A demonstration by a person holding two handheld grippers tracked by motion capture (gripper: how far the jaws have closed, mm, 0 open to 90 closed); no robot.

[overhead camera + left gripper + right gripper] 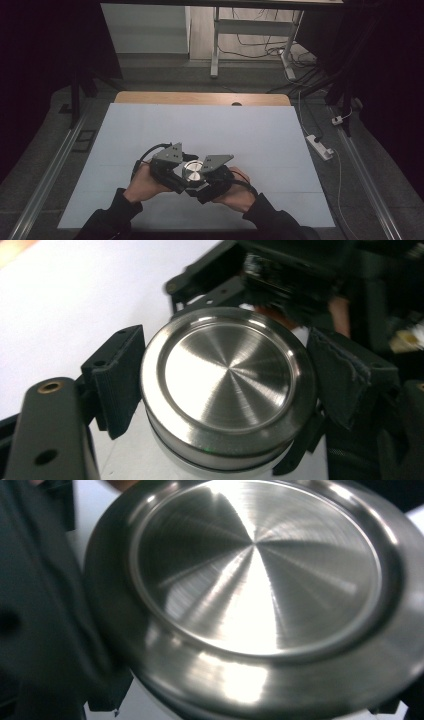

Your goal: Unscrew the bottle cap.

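You are holding a round, brushed-steel container (192,171) between your two grippers, just above the near middle of the white table (210,130). In the high view its shiny circular lid faces up toward the camera, so its long axis runs roughly vertical, top end up. How tall the body is cannot be told, since the grippers hide most of it.

Your left gripper (176,176) comes in from the left, and your right gripper (202,184) from the right; the two meet at the container, with your hands close together.

In the left gripper view, the steel lid (227,382) sits squarely between the two black jaws. The left pad (117,382) presses against the lid's rim and the right pad (340,377) rests against the opposite side, so this gripper is clamped narrowly on the lid. A pale, whitish body shows just under the lid. The other gripper is visible beyond it, at the top of that view.

In the right gripper view, the lid (255,570) is very close and tilted, its flat face turned toward the camera. A dark jaw runs down the left edge. This gripper's jaws are drawn fully in, gripping the container lower down.
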